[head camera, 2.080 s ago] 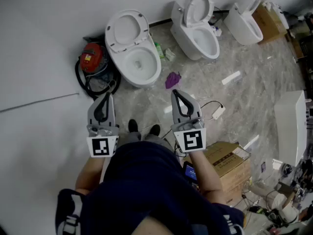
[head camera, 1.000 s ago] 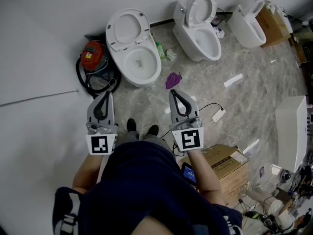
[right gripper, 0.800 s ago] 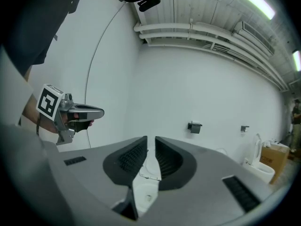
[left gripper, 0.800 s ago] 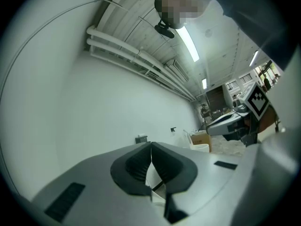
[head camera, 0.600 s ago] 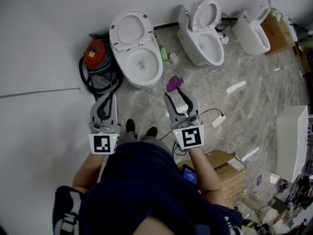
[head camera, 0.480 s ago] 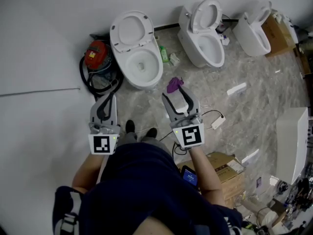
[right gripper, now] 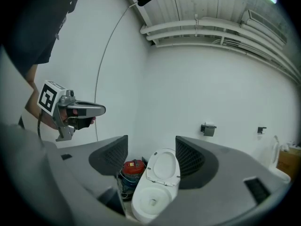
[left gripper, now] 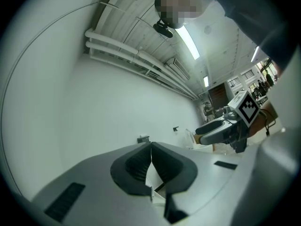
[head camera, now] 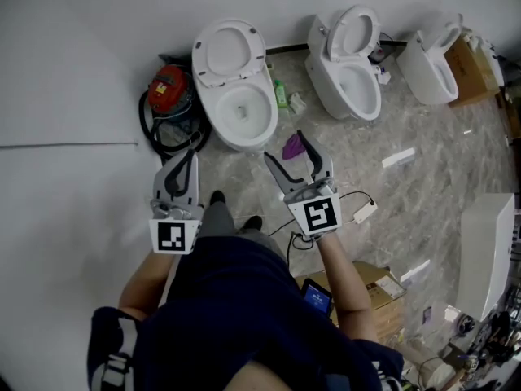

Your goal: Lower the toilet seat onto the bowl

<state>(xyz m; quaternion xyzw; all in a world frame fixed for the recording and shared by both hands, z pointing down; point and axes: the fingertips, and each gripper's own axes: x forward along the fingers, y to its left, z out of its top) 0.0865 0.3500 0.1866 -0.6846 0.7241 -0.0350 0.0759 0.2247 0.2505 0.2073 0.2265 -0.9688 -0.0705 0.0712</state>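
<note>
Left gripper (head camera: 189, 155): ribbed dark jaws pressed together, empty. Right gripper (head camera: 286, 147): jaws have just been opening, now spread wide, nothing gripped. Beyond, glossy white oval toilet seat (head camera: 229, 51) stands raised behind its bowl (head camera: 242, 114), against the wall (head camera: 98, 23)

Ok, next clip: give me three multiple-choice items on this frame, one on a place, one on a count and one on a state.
1. Where does the red canister stand in the head view?
A. left of the nearest toilet
B. right of it
C. on top of it

2. How many white toilets stand along the wall?
A. two
B. three
C. four

3. How is the nearest toilet's seat?
A. raised
B. lowered flat
C. lying on the floor

Answers:
1 A: the canister sits by the wall at that toilet's left.
2 B: the nearest toilet, a second toilet and a third toilet show.
3 A: the seat stands upright at the toilet's back.
</note>
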